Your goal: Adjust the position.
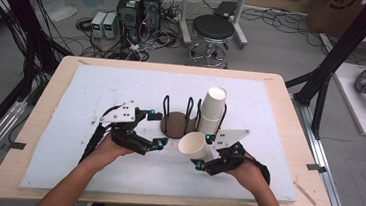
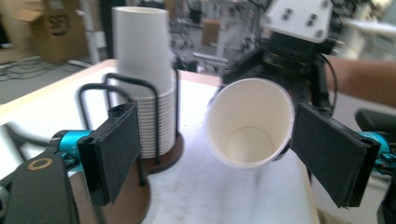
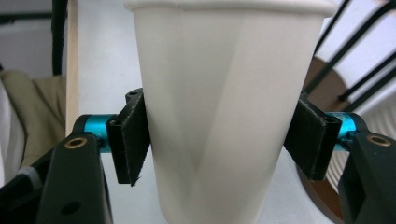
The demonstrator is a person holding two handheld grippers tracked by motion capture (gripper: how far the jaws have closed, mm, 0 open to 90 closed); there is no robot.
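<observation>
Two tools | left tool jaws wide, empty, just left of holder | right tool clamps cup tilted in air, near stack | keep grip light, level cup before seating.

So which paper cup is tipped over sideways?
The single cup clamped in the right gripper. Its open mouth faces sideways toward the left gripper, while the other cups stand stacked in the wire holder.
</observation>
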